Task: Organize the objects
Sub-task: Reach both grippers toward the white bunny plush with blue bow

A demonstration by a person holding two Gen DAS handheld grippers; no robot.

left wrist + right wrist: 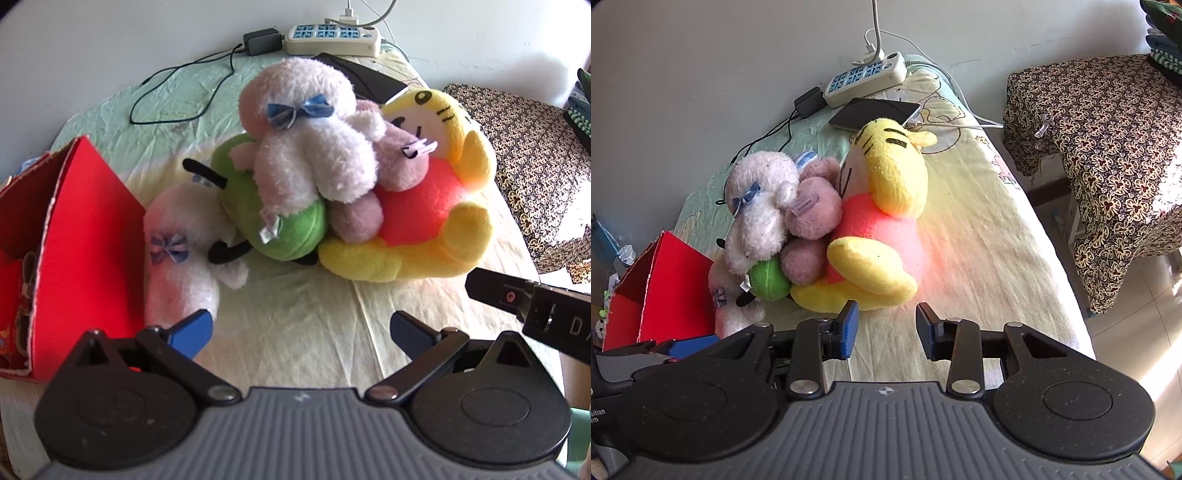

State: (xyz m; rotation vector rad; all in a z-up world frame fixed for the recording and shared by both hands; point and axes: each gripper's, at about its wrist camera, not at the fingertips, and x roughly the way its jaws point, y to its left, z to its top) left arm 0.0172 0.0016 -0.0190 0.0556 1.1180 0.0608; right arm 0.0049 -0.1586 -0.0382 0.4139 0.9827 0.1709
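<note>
Two grippers mine | left gripper (301, 328) spread wide, empty | right gripper (886, 328) partly spread, empty | plush pile (314, 177) frame centre: yellow cat (886, 206), green toy (280, 221) | tag writing unreadable

Bright daylight from right, fisheye-bent edges, sharp focus

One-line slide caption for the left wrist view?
Open left gripper faces piled plush toys beside a red box.
</note>
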